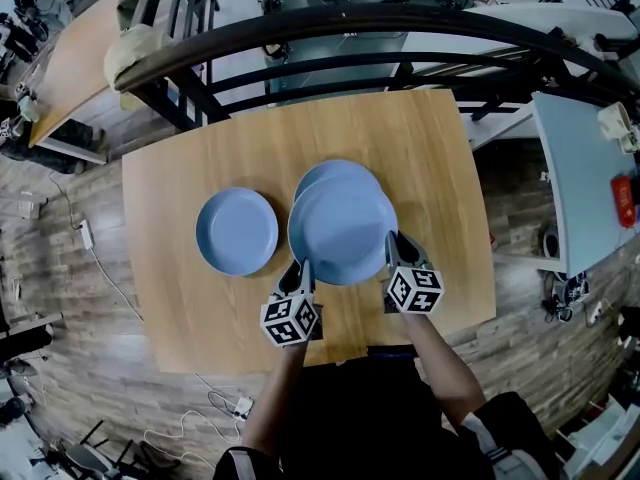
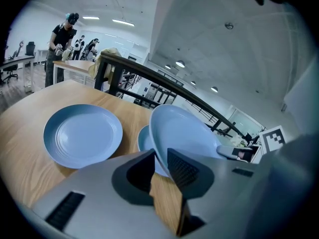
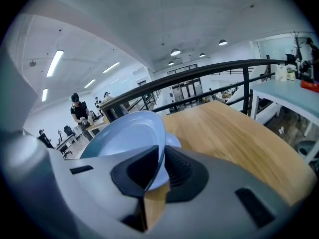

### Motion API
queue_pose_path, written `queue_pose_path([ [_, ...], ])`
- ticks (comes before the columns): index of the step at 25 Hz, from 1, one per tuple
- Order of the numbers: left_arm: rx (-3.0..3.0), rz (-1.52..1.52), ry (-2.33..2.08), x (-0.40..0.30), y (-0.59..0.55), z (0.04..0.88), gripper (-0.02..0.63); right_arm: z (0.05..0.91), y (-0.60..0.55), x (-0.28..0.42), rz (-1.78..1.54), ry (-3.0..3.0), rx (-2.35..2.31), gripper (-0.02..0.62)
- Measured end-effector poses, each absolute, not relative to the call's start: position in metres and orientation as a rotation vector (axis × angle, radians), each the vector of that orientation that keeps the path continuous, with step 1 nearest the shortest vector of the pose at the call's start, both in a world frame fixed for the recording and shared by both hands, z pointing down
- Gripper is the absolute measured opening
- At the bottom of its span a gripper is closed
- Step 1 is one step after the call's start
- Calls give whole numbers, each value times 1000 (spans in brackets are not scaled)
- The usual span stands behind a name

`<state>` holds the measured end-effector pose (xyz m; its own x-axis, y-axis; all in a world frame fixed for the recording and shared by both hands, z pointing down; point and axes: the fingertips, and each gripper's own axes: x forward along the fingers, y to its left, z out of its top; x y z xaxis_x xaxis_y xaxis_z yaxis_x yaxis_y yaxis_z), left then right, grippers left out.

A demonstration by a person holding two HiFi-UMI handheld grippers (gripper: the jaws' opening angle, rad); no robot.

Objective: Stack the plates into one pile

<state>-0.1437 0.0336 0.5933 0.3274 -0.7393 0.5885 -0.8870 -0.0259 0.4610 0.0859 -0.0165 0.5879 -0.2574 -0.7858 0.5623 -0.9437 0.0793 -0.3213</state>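
I see three light blue plates over a wooden table (image 1: 200,158). One plate (image 1: 237,231) lies alone at the left. A second, larger plate (image 1: 343,230) is held tilted in the air by both grippers. My left gripper (image 1: 303,266) is shut on its near-left rim and my right gripper (image 1: 394,242) on its near-right rim. Under it a third plate (image 1: 335,171) rests on the table, mostly hidden. In the left gripper view the held plate (image 2: 182,128) rises from the jaws, with the lone plate (image 2: 82,133) to its left. The right gripper view shows the held plate (image 3: 124,136) over the lower plate (image 3: 173,141).
A black railing (image 1: 330,28) runs along the table's far edge. A pale table (image 1: 580,183) with a red item stands at the right. Another wooden table (image 1: 75,53) is at the far left. People stand in the background (image 2: 62,39).
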Motion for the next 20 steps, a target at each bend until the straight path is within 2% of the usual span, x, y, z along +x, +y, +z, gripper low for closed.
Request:
queue_pose_path([
  [20,1674,279,-1427,-145,-5,657,91,650,-60,84,995,-2018,1676,57],
])
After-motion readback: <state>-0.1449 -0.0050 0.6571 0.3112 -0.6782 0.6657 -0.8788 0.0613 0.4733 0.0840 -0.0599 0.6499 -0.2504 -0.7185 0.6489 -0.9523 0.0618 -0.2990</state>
